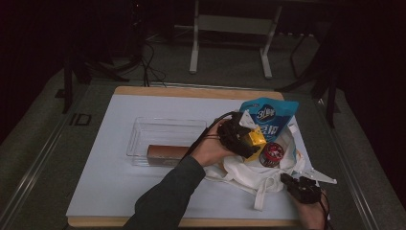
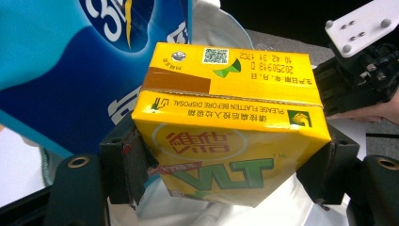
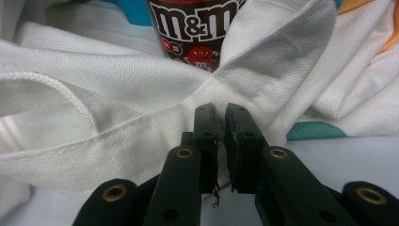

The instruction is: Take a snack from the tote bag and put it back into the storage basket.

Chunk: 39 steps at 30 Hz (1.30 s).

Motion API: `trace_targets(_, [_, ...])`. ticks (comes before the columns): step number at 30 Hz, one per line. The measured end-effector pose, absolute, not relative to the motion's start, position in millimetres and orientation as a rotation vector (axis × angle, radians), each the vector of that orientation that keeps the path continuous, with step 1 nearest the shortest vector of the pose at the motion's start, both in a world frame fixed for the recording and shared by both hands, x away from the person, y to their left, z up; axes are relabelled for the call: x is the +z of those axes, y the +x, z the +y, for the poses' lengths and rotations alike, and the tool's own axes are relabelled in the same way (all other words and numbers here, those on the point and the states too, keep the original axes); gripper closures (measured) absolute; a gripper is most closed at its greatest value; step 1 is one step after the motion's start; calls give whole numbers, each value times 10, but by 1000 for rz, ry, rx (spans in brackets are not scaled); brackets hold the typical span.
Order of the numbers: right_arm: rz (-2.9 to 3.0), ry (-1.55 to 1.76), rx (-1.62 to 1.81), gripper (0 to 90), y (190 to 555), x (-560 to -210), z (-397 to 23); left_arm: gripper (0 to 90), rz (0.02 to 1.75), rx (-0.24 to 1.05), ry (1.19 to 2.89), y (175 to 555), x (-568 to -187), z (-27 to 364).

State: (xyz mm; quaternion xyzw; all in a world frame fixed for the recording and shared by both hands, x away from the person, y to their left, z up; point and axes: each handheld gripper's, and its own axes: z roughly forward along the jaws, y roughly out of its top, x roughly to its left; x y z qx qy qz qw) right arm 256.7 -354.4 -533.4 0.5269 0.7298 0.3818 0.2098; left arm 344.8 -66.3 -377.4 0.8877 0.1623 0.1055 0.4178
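My left gripper (image 1: 243, 139) (image 2: 226, 162) is shut on a yellow lemon-tea carton (image 1: 256, 139) (image 2: 230, 132), one jaw on each side. It holds the carton above the mouth of a white cloth bag (image 1: 249, 173) (image 3: 117, 94) at the table's right. A blue pouch (image 1: 270, 117) (image 2: 56, 70) and a dark M&M's pack (image 1: 272, 153) (image 3: 197, 28) stand in the bag. At the bag's near right edge, my right gripper (image 1: 293, 183) (image 3: 221, 113) is pinched shut on the white fabric. The left gripper view shows the right gripper (image 2: 357, 70) at top right.
A clear plastic bin (image 1: 143, 125) sits left of the bag on the white mat (image 1: 110, 167), with a long brown box (image 1: 165, 153) inside it. The bag's straps (image 1: 261, 194) trail toward the front edge. A metal stand (image 1: 194, 43) is on the floor beyond the table.
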Motion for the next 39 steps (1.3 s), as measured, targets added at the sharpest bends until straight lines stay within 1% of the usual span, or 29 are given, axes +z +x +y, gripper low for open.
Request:
trace_targets(24, [2029,1468,1061,828,2565,-5333,-3542,285,472,311,2181,3335,-3557,-326])
trace_targets(39, [2030,1466,1060,828,2565,-5333,-3543,285,532,358,2160,3358,-3505,-44])
